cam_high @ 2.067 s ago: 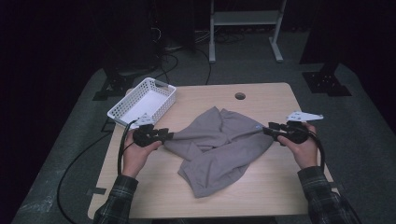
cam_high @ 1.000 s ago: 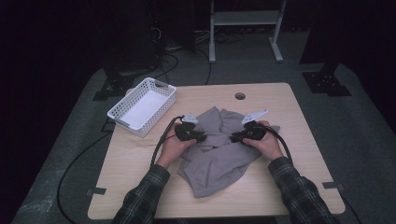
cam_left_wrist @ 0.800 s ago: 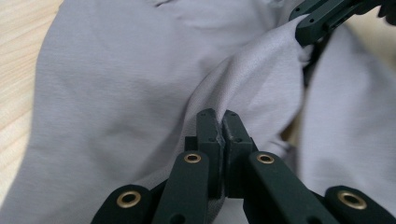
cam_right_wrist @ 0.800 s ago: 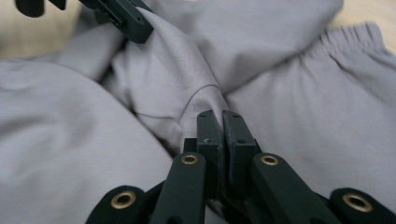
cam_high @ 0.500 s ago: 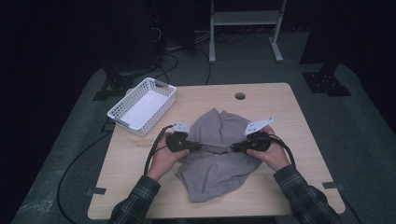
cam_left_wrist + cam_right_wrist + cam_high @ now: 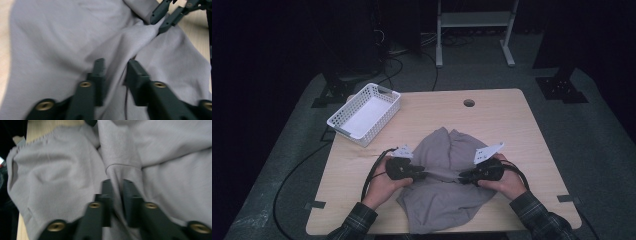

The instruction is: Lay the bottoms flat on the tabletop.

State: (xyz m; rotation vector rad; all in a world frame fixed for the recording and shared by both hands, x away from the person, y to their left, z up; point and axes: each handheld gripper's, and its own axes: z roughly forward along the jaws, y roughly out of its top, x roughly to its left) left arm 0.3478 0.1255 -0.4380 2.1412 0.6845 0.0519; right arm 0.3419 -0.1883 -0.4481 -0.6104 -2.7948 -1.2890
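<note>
- The left tool (image 6: 424, 174) had just been opening; its jaws stood a little apart with a ridge of the grey garment (image 6: 447, 200) between them, apparently loose rather than pinched.
- The right tool (image 6: 463, 178) had also just been opening, a fold of cloth in its narrow gap, though blur hid any contact.
- The garment lay on the desk (image 6: 512, 125), near its front edge.
- Compared with a second earlier, both tools sat nearer the person.
</note>
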